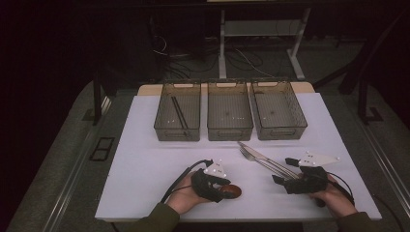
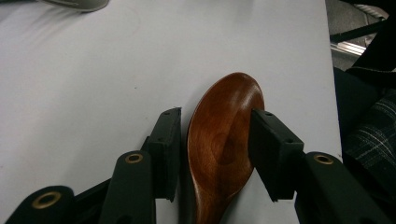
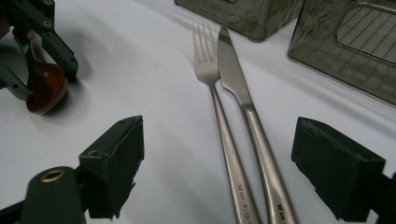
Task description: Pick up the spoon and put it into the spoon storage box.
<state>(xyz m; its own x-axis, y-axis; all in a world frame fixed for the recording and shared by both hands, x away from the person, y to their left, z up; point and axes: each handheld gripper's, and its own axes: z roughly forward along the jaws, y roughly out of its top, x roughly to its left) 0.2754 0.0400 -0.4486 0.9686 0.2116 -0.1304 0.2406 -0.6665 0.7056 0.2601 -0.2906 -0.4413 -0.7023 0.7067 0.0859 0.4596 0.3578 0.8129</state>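
A brown wooden spoon point(image 2: 224, 140) lies on the white table point(image 1: 145, 159) near its front edge. My left gripper point(image 2: 215, 140) has its jaws on either side of the spoon's bowl. The right pad point(image 2: 271, 149) touches the rim, while a thin gap stays at the left pad point(image 2: 168, 149). In the high view the left gripper point(image 1: 223, 189) sits over the spoon point(image 1: 232, 191). A steel fork point(image 3: 219, 112) and knife point(image 3: 238, 88) lie side by side. My right gripper point(image 3: 224, 140) stands wide open astride their handles, also seen in the high view point(image 1: 284, 170).
Three translucent grey bins stand in a row at the back: left point(image 1: 177, 131), middle point(image 1: 229, 131), right point(image 1: 280, 130). The left bin holds dark chopsticks point(image 1: 180, 112). Two bins point(image 3: 355, 51) stand beyond the knife in the right gripper view. The table's right edge point(image 2: 327, 70) runs near the spoon.
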